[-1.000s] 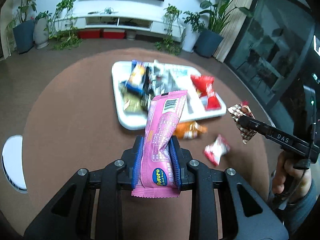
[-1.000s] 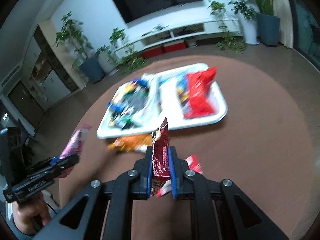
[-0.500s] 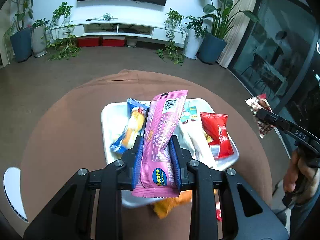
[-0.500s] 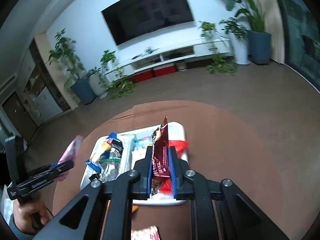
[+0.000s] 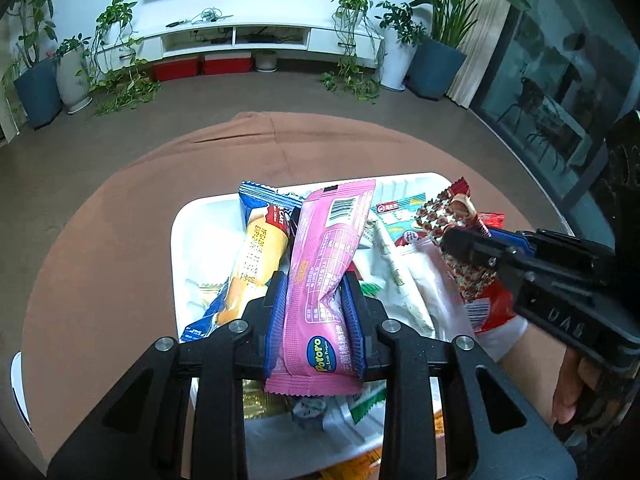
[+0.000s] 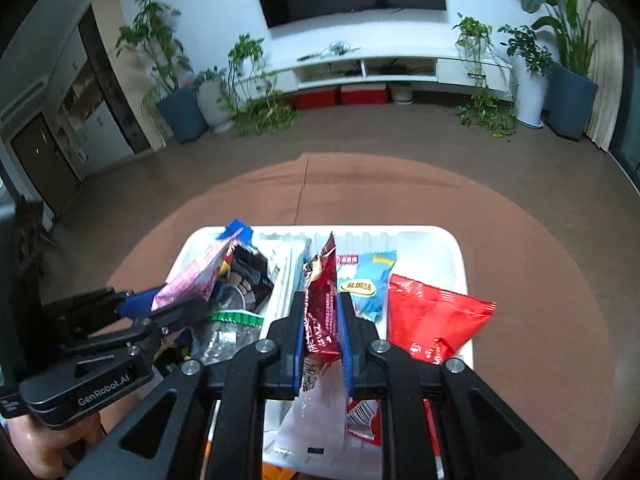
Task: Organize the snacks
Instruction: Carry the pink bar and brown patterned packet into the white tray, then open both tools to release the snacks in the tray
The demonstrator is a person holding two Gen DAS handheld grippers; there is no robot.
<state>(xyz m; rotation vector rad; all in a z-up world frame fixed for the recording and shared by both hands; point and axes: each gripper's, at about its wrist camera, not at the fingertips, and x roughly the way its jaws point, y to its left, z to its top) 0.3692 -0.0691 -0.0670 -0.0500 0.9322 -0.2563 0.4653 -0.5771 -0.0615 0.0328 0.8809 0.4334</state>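
Nearly done: the left gripper (image 5: 314,312), jaws easing apart around a pink snack bar (image 5: 326,276), and the right gripper (image 6: 322,332), clamped on a dark red packet (image 6: 320,312), hover over the crowded white tray (image 6: 448,248), neither snack yet released.

- Left gripper (image 5: 314,312) is all matte black plastic with blue pads (image 5: 273,320) lining the fingers
- Silver round screws (image 5: 239,325) sit on the arm links
- Right gripper (image 6: 322,332) same build; the left one's side reads "GenRobot.AI" in pale letters
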